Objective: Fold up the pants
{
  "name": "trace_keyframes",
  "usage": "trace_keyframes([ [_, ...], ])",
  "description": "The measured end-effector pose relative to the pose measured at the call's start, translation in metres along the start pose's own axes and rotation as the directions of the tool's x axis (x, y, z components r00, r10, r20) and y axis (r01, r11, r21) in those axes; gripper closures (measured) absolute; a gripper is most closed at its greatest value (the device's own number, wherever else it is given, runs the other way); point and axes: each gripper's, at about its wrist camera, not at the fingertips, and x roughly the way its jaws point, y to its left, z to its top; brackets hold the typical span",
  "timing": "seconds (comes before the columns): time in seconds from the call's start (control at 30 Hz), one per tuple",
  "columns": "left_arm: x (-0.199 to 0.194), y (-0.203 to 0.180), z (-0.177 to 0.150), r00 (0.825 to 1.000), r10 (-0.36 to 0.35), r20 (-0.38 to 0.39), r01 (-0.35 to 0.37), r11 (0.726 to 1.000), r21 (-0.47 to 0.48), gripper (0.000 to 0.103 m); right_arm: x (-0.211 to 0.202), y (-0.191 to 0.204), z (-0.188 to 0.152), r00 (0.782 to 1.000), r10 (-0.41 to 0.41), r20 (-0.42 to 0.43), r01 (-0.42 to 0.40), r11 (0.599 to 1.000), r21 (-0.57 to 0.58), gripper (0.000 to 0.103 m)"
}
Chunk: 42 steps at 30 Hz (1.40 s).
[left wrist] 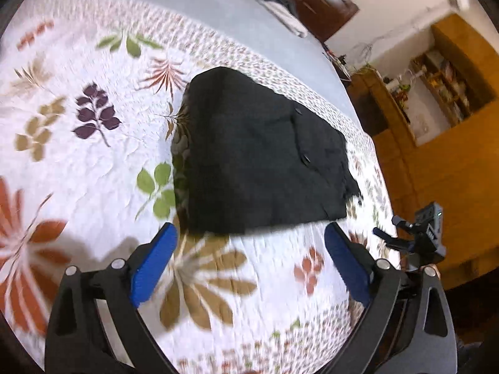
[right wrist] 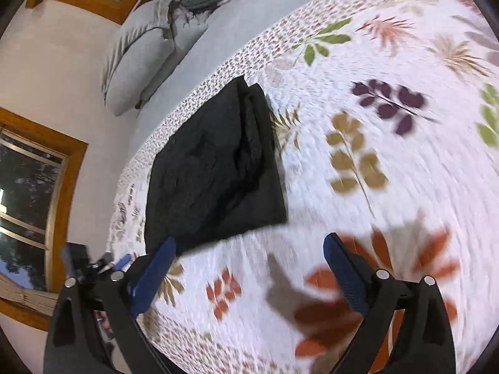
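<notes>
From my left tongs (left wrist: 251, 233) I look down over the bed. Their two blue pads (left wrist: 152, 265) stand spread wide, with nothing between them but the flowered quilt (left wrist: 93, 171). The black pants (left wrist: 262, 152) lie folded into a compact, roughly four-sided bundle on the quilt, just beyond my pad tips and between them in line, apart from both pads. Two small buttons (left wrist: 305, 159) show on the top layer toward the right side. The bundle sits near the quilt's patterned border, with plain grey sheet (left wrist: 218, 6) beyond it. At the right edge of this view my other tongs (left wrist: 418, 237) hang off the side of the bed, in front of wooden shelving (left wrist: 443, 93).

From my right tongs (right wrist: 249, 243) the pads (right wrist: 343, 274) are likewise spread wide and empty. Here the pants (right wrist: 212, 174) lie ahead and to the left; their near corner comes just past the tip of my left-hand pad, and I think it does not touch, though the blur makes that hard to settle. The stacked folded edges face right, toward the open quilt (right wrist: 374, 202). A grey pillow (right wrist: 140, 53) lies further up the bed, and windows (right wrist: 28, 187) with wooden frames stand on the left wall. My other tongs (right wrist: 93, 265) show low at the left.
</notes>
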Motion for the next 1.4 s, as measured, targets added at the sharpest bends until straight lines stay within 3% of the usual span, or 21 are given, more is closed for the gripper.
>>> trace_keyframes([
  [0.1, -0.019, -0.028, -0.022, 0.999, 0.050, -0.008, -0.049, 0.998, 0.046, 0.003, -0.022, 0.019, -0.033, 0.998, -0.060, 0.035, 0.062, 0.997, -0.055, 0.006],
  [0.3, -0.075, -0.082, -0.064, 0.984, 0.147, 0.103, -0.159, 0.980, 0.123, 0.003, -0.080, 0.061, -0.092, 0.986, -0.122, 0.118, 0.139, 0.978, -0.155, 0.005],
  [0.37, -0.099, -0.109, -0.078, 0.964, 0.204, 0.173, -0.233, 0.958, 0.165, 0.003, -0.106, 0.082, -0.110, 0.977, -0.138, 0.164, 0.168, 0.968, -0.188, 0.004],
  [0.5, -0.143, -0.151, -0.099, 0.923, 0.255, 0.289, -0.314, 0.933, 0.177, 0.003, -0.150, 0.122, -0.143, 0.962, -0.130, 0.240, 0.192, 0.946, -0.259, 0.004],
  [0.53, -0.158, -0.165, -0.107, 0.904, 0.279, 0.325, -0.349, 0.920, 0.180, 0.003, -0.167, 0.136, -0.157, 0.956, -0.125, 0.265, 0.201, 0.939, -0.280, 0.004],
  [0.6, -0.180, -0.183, -0.119, 0.882, 0.292, 0.369, -0.374, 0.912, 0.172, 0.003, -0.183, 0.151, -0.172, 0.952, -0.112, 0.285, 0.199, 0.934, -0.298, 0.004],
  [0.73, -0.219, -0.210, -0.144, 0.849, 0.312, 0.427, -0.397, 0.909, 0.124, 0.003, -0.222, 0.177, -0.206, 0.942, -0.097, 0.321, 0.205, 0.923, -0.324, 0.004],
  [0.83, -0.243, -0.231, -0.164, 0.820, 0.355, 0.449, -0.441, 0.892, 0.100, 0.003, -0.242, 0.191, -0.225, 0.938, -0.120, 0.325, 0.230, 0.917, -0.325, 0.004],
  [1.0, -0.268, -0.252, -0.189, 0.834, 0.367, 0.412, -0.442, 0.891, 0.100, 0.003, -0.265, 0.211, -0.251, 0.924, -0.174, 0.341, 0.288, 0.902, -0.320, 0.004],
  [1.13, -0.285, -0.267, -0.205, 0.827, 0.412, 0.383, -0.484, 0.868, 0.112, 0.003, -0.281, 0.238, -0.274, 0.909, -0.186, 0.373, 0.333, 0.862, -0.381, 0.004],
  [1.3, -0.318, -0.277, -0.224, 0.841, 0.359, 0.404, -0.425, 0.901, 0.085, 0.003, -0.294, 0.263, -0.295, 0.906, -0.168, 0.388, 0.340, 0.835, -0.432, 0.004],
  [1.4, -0.330, -0.283, -0.232, 0.816, 0.388, 0.429, -0.456, 0.888, 0.063, 0.003, -0.300, 0.274, -0.302, 0.904, -0.152, 0.400, 0.337, 0.829, -0.446, 0.004],
])
